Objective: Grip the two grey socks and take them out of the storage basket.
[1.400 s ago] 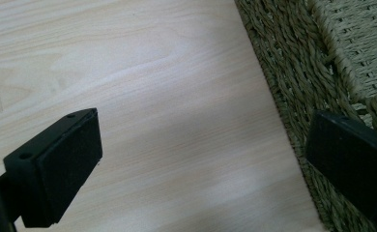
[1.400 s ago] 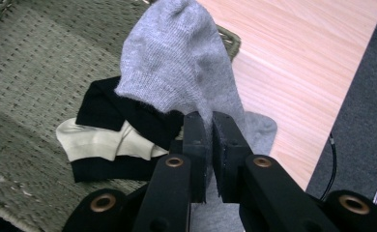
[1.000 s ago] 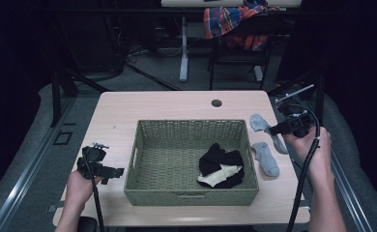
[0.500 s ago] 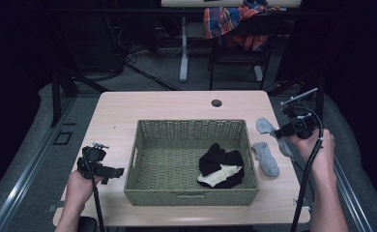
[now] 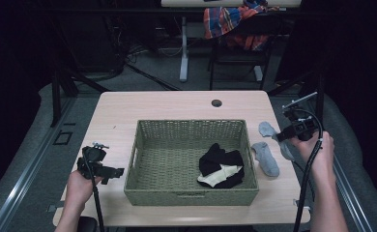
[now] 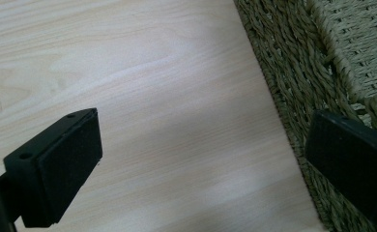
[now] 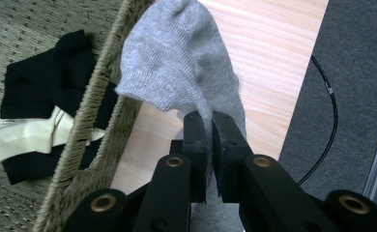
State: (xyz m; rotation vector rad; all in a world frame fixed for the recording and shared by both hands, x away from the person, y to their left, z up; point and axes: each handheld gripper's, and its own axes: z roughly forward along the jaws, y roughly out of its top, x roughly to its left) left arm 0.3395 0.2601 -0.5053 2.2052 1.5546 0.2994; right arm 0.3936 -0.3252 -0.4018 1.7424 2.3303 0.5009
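A woven green basket sits mid-table with a black sock and a cream sock inside near its right wall. Just right of the basket, one grey sock lies flat on the table. My right gripper is shut on a second grey sock at the table's right edge. In the right gripper view that grey sock hangs from my right gripper, beside the basket rim. My left gripper is open left of the basket, over bare wood, its pads wide apart.
The wooden table has a round cable hole at the back. A black cable trails over grey carpet right of the table. Behind the table stands a chair with plaid cloth.
My right gripper has drawn the held grey sock slightly right and toward the near side. The left gripper has stayed still.
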